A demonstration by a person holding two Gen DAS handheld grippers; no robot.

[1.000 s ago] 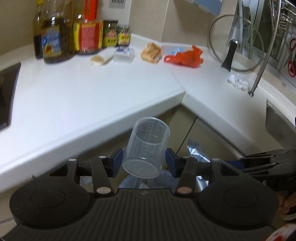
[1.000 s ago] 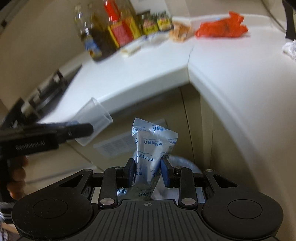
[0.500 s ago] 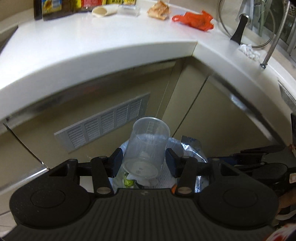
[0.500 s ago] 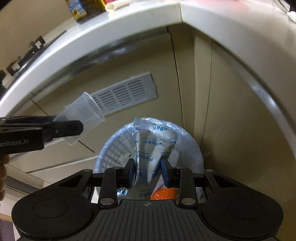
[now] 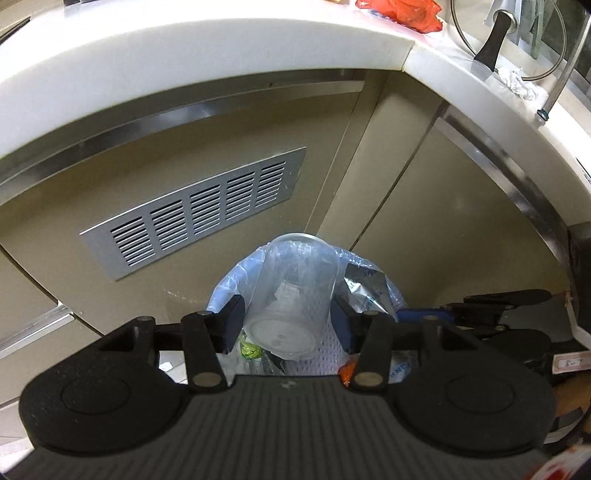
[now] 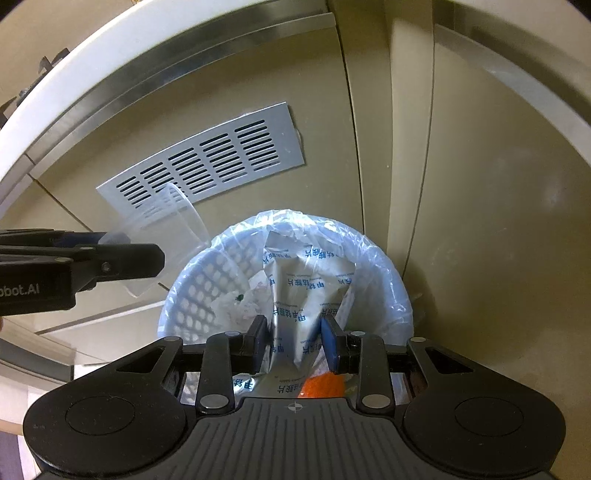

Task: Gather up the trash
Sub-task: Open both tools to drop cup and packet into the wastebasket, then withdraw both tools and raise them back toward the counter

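Above lined white waste basket: left gripper clamped on clear measuring cup, right gripper clamped on foil sachet. Neither dropped yet. Red bag, crumpled tissue left on far counter.

Below me the white mesh bin, lined with a clear bag, stands on the floor against the beige cabinet. Up on the white surface lie a red plastic bag, a crumpled white tissue and a glass lid.
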